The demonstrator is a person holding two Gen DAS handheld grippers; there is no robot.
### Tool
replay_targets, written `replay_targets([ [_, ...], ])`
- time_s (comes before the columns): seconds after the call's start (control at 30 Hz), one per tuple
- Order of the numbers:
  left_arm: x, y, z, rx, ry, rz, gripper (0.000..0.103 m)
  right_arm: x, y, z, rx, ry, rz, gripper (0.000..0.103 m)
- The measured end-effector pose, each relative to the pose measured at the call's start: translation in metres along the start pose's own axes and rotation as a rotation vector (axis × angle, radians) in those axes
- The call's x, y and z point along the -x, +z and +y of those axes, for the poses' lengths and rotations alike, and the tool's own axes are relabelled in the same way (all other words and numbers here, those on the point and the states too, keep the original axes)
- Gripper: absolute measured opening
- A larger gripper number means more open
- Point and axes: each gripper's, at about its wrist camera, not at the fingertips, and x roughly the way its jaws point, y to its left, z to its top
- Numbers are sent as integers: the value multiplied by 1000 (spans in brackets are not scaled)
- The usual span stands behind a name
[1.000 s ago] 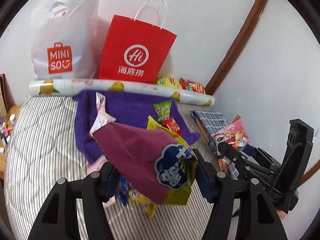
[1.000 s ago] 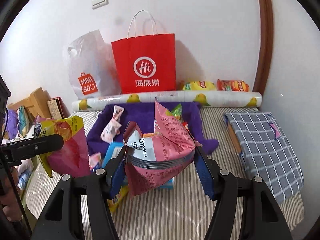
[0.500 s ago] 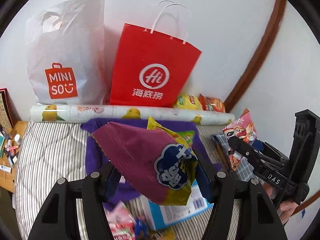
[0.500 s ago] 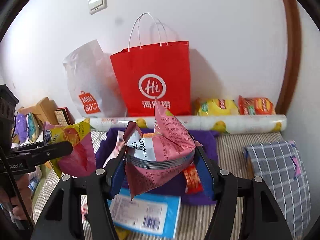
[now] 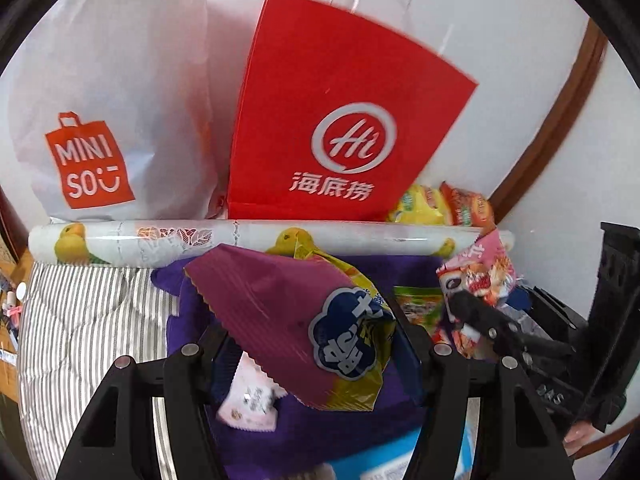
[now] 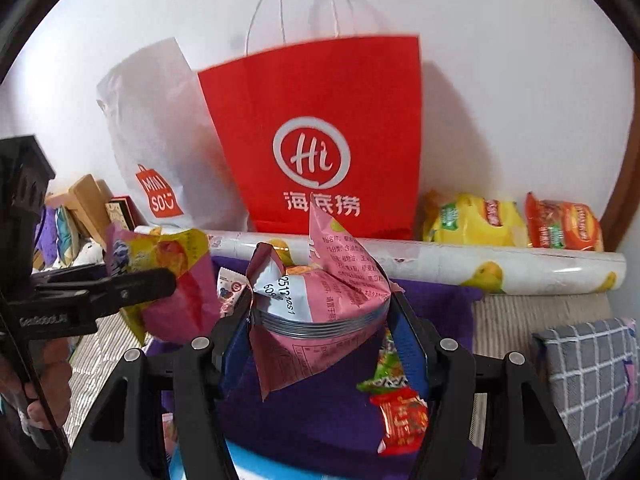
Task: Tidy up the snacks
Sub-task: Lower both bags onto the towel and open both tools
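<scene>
Nearest the lens, the left gripper (image 5: 308, 344) has its jaws clamped on a crinkled maroon-and-yellow foil snack bag (image 5: 296, 320), held clear above the purple cloth (image 5: 320, 432) on the striped bed (image 5: 88, 320). The right gripper (image 6: 320, 328) likewise grips a creased pink foil snack packet (image 6: 320, 292), with small loose sachets (image 6: 396, 404) lying below it. Beyond both stands the lemon-printed roll (image 6: 500, 272), and behind it the upright red paper carrier bag (image 6: 316, 140), directly ahead of the right jaws. Judged: the right hand lines up better with its mouth, which sits above both packets.
</scene>
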Motion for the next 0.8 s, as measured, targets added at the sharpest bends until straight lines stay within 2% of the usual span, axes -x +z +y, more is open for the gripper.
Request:
replay_targets([
  [0.07, -15, 1, 4, 4, 30, 15, 63, -10, -1, -4, 3, 0, 11, 63],
  [0.13, -27, 0, 8, 10, 22, 23, 63, -22, -2, -8, -4, -7, 39, 63],
  [0.2, -38, -3, 13, 22, -4, 33, 63, -32, -5, -10, 8, 30, 70, 63],
  [0.3, -53, -7, 17, 7, 8, 82, 63, -45, -12, -11, 19, 45, 119, 63],
  [0.57, -63, -12, 22, -2, 21, 101, 63, -67, -27, -4, 72, 47, 217, 63],
  [0.8, -72, -16, 16, -22, 17, 111, 63, -78, -38, 5, 117, 48, 260, 63],
])
